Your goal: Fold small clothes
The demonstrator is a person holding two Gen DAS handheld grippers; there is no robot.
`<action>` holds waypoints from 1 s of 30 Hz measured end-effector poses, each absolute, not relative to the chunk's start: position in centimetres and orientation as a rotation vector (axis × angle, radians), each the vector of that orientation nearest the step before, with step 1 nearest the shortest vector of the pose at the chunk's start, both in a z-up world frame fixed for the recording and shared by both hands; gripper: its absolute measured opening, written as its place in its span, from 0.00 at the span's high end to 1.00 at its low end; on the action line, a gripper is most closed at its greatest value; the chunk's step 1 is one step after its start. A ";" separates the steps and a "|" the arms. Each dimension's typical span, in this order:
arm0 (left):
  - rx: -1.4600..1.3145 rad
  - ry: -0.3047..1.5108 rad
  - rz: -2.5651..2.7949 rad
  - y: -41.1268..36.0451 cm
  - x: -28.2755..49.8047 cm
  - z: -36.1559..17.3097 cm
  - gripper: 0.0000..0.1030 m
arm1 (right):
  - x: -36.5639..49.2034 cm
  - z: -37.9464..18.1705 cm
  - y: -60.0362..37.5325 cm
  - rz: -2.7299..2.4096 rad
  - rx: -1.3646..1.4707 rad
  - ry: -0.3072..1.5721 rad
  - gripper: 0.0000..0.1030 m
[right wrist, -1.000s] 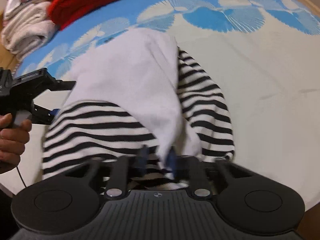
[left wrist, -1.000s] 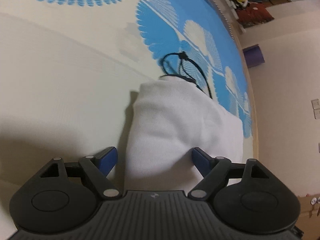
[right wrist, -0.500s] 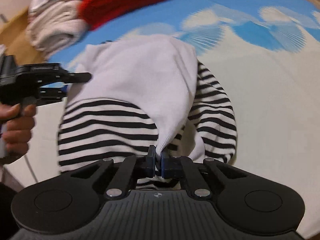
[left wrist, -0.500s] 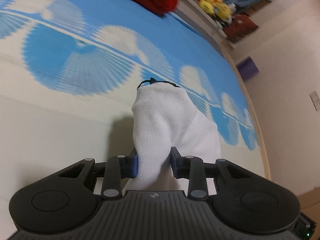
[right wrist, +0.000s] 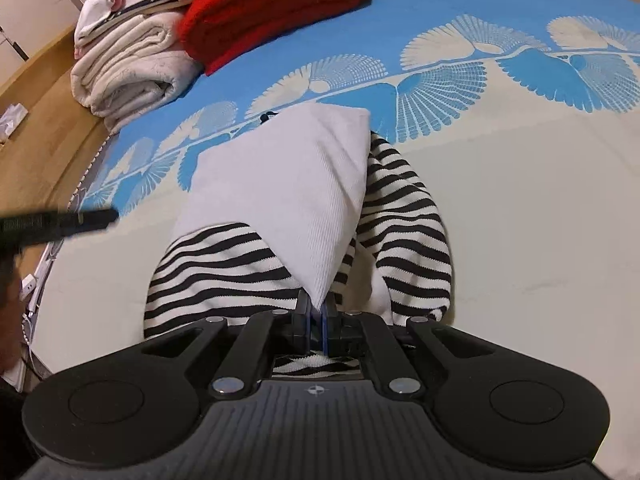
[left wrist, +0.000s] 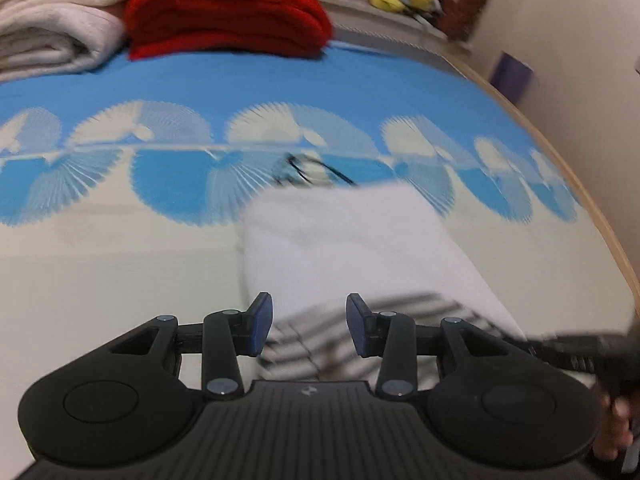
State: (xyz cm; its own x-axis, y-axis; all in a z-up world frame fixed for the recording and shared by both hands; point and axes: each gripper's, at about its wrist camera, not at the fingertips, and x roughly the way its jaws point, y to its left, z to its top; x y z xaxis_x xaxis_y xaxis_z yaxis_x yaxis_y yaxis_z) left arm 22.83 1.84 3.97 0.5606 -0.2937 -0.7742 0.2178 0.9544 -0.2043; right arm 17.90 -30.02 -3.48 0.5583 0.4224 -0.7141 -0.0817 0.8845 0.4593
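Note:
A small garment lies on the bed, white cloth (right wrist: 288,184) folded over its black-and-white striped part (right wrist: 216,264). My right gripper (right wrist: 316,314) is shut on the near tip of the white fold, lifting it into a taut triangle. My left gripper (left wrist: 308,322) hovers above the garment's white side (left wrist: 344,240). Its jaws are opening, and the cloth lies below them with neither pad pressing on it. In the right wrist view the left gripper (right wrist: 92,218) pokes in from the left edge, clear of the cloth. The left wrist view is blurred.
A red folded blanket (right wrist: 272,4) and a cream folded one (right wrist: 128,68) lie at the far end of the blue fan-patterned bedcover (right wrist: 460,12). A black cord loop (left wrist: 308,170) sits just beyond the garment. The wooden bed edge (left wrist: 592,208) runs along the right.
The left gripper closed on the white cloth, then let it go and rose, swinging toward the blankets. The right gripper closed fully on the white fold's tip and holds it.

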 end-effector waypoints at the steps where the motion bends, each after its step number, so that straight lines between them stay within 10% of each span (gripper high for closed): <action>1: -0.078 0.949 -0.334 0.9 22.4 2.9 0.57 | 17.9 -3.7 -30.2 0.299 0.401 0.947 0.96; 12: 0.140 1.217 -0.376 -1.0 22.8 -3.4 0.55 | 19.4 -6.2 -28.5 0.217 0.264 1.068 0.94; 19: 0.105 1.211 -0.352 -0.7 23.1 -3.5 0.48 | 21.1 -2.1 -30.2 0.140 0.369 0.759 0.47; 30: -0.021 1.210 -0.332 0.9 24.3 -2.5 0.47 | 31.1 -6.7 -30.4 0.133 0.641 0.814 0.44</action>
State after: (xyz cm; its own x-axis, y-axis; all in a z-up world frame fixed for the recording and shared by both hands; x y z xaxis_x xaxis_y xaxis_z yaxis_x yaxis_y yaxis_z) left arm 24.34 0.88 -2.55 0.3109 -0.2625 -0.9135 0.2399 0.9517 -0.1918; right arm 31.08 -30.41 -6.71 0.6894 0.3478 -0.6355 0.1283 0.8048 0.5796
